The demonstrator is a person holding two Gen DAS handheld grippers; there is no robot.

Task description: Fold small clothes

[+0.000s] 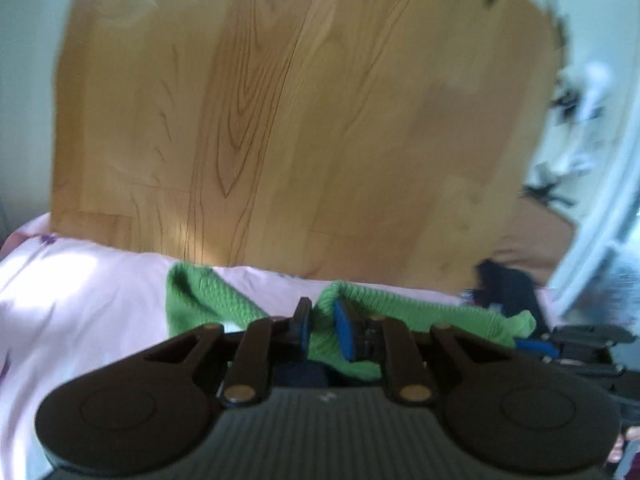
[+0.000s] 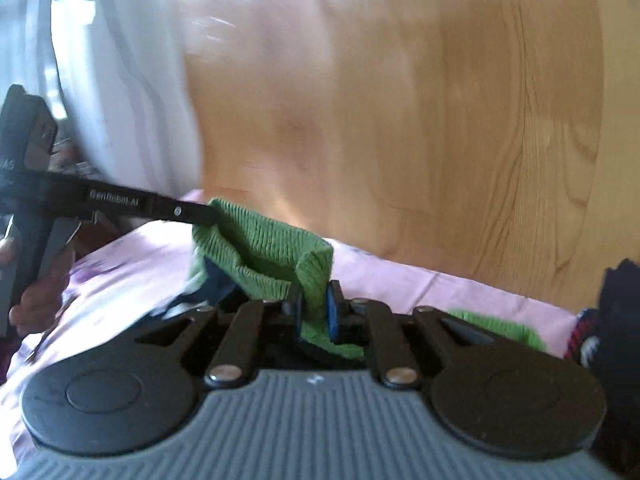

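Both tools grip the same green knitted garment (image 1: 224, 300), which is lifted off a pink flowered sheet (image 1: 80, 288) beside a wooden floor (image 1: 280, 120).

The left tool (image 1: 322, 328) points forward and somewhat downward over the sheet. Its jaws stand almost together, the blue pads (image 1: 342, 328) pinching a fold of the green knit between them; more of the garment spreads to either side of that fold, one end rising on the left and a band running right toward the right tool (image 1: 532, 346).

The right tool (image 2: 316, 312) has the same downward tilt and is likewise nearly closed on a vertical fold of the garment (image 2: 264, 248). From that fold the knit stretches up and leftward to the tip of the left tool (image 2: 206, 216), whose long black finger reaches in from the left edge. The hand (image 2: 36, 300) carrying that left tool shows below it, fingers wrapped round the handle.

A dark garment (image 2: 616, 320) lies on the sheet to the right of the green one. Both views are blurred.
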